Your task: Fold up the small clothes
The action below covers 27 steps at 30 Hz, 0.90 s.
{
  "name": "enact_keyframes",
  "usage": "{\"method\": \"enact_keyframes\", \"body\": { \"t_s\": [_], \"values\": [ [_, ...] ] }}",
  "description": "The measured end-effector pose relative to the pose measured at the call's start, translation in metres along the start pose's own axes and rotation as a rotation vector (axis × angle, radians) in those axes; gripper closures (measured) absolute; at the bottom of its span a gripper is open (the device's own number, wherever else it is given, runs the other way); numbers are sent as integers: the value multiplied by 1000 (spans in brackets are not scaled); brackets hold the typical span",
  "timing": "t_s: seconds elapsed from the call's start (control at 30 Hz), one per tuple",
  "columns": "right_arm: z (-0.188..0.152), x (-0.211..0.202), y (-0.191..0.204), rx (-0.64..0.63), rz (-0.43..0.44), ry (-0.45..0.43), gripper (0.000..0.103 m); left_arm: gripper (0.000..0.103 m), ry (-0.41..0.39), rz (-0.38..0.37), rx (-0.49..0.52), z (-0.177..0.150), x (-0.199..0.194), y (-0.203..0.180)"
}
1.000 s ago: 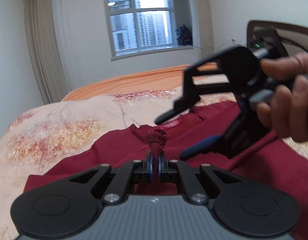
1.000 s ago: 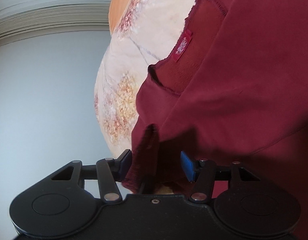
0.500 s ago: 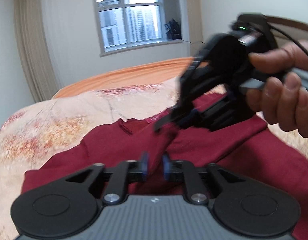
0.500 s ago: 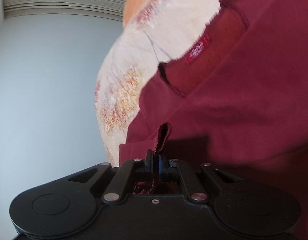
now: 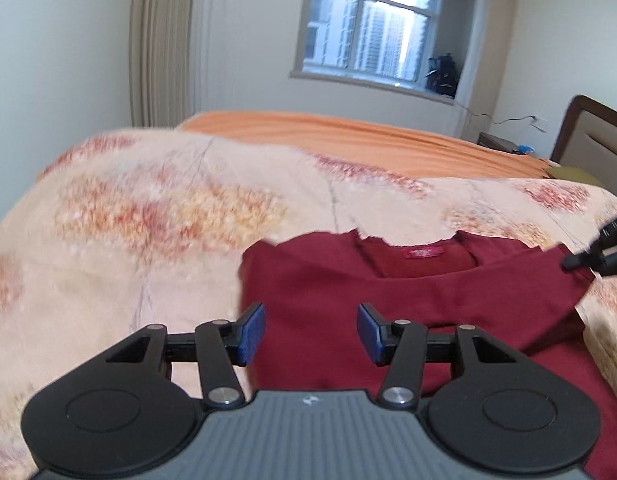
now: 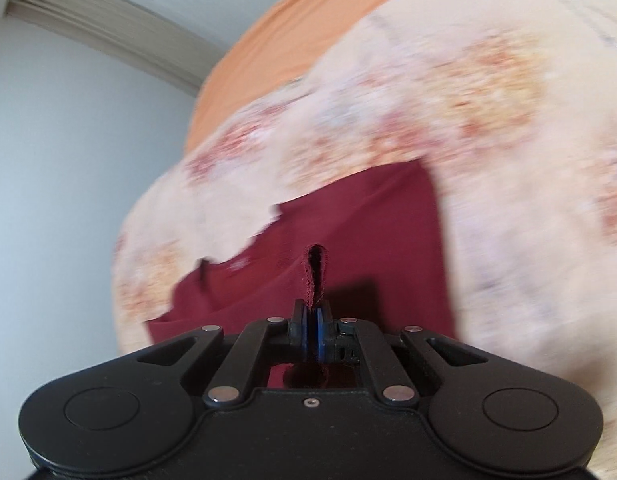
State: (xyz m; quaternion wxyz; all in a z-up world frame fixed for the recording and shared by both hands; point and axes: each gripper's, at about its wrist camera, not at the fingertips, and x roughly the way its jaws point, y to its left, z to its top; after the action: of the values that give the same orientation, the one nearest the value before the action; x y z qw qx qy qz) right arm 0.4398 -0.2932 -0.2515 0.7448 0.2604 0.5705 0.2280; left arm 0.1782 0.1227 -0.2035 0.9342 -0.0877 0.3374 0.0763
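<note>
A dark red shirt (image 5: 408, 296) lies on the floral bedspread (image 5: 156, 240), its collar and red label facing away from me. My left gripper (image 5: 310, 332) is open and empty, just above the shirt's left part. My right gripper (image 6: 313, 326) is shut on a pinched fold of the shirt's edge (image 6: 315, 276) and holds it up. In the left wrist view the right gripper's tip (image 5: 600, 252) shows at the far right, by the shirt's right shoulder. The right wrist view is blurred.
The bed has an orange sheet (image 5: 348, 132) beyond the bedspread. A window (image 5: 368, 40), a curtain (image 5: 160, 40) and white walls stand behind it. A wooden headboard (image 5: 592, 144) is at the right.
My left gripper has opened and let go of the shirt fold. My right gripper closed on that fold and has carried it out to the right, spreading the shirt.
</note>
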Motion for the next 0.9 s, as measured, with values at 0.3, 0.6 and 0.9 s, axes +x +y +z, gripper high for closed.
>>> {"method": "enact_keyframes", "body": {
  "t_s": [0.3,0.6,0.9],
  "values": [
    [-3,17,-24,-45,-115,47,99,45,87,2,-91,0,36,18],
    [-11,25,-27,-35,-111,56,98,45,168,-109,-384,35,104,84],
    [-9,24,-30,-36,-117,58,99,45,216,-177,-548,31,143,112]
  ]
}}
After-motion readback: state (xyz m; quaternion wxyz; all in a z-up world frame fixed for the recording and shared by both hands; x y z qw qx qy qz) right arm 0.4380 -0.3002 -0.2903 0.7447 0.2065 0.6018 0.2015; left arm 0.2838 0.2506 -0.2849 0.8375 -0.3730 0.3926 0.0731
